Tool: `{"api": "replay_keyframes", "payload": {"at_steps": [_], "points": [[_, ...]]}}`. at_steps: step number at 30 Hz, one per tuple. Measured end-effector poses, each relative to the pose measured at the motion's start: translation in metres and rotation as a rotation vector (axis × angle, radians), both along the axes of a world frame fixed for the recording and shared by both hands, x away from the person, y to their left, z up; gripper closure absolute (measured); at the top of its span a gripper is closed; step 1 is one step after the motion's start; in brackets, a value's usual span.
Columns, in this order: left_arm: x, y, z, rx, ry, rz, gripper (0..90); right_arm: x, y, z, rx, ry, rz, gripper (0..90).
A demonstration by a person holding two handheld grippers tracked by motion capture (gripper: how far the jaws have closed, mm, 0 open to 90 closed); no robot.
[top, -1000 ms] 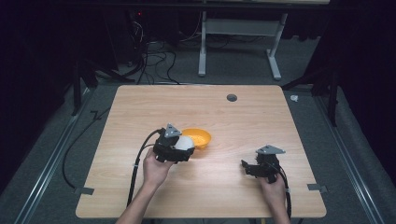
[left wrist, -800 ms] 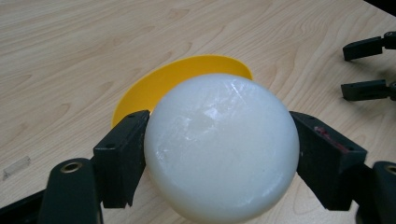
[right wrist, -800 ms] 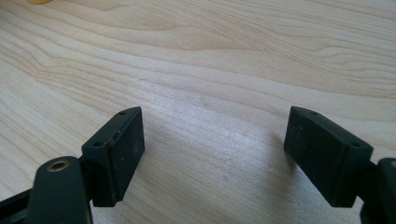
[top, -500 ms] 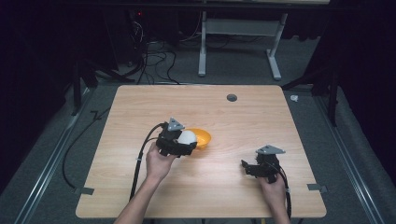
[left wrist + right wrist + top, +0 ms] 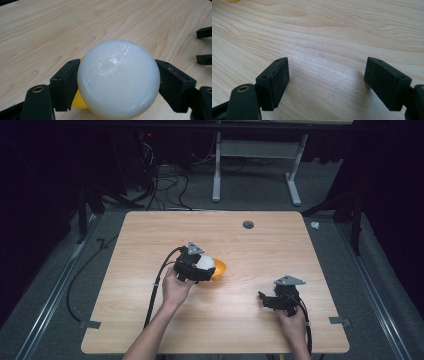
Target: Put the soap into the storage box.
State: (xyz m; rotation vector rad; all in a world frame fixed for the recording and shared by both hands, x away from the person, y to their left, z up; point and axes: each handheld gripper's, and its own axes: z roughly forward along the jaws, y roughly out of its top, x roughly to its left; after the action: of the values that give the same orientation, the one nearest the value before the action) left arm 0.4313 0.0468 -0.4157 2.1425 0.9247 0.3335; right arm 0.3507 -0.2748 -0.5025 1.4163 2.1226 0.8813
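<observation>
Between the left hand-held gripper's (image 5: 117, 82) jaws, clamped, sits the white ball (image 5: 118, 78), now carried further over the orange bowl (image 5: 219, 268) since earlier; release looks near. Right hand-held gripper (image 5: 325, 82) wide open, empty, on bench (image 5: 150, 320).

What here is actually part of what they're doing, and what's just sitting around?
In use:
- white ball, clamped in the left tool
- orange bowl, right beside the ball

Just there:
- right tool, open and holding nothing, low over bare table
- dark round hole near the table's far edge
- cables and a white desk frame on the floor beyond
</observation>
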Motion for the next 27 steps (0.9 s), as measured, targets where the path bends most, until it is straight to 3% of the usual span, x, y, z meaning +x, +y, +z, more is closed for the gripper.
{"api": "replay_keyframes", "payload": {"at_steps": [14,27], "points": [[0.016,-0.011,-0.011,0.032,0.011,0.020,24.4,0.000,0.000,0.000,0.000,0.001,0.000,21.0],[0.022,-0.016,-0.021,0.076,0.022,0.036,24.4,0.000,0.000,0.000,0.000,0.001,0.000,21.0]]}}
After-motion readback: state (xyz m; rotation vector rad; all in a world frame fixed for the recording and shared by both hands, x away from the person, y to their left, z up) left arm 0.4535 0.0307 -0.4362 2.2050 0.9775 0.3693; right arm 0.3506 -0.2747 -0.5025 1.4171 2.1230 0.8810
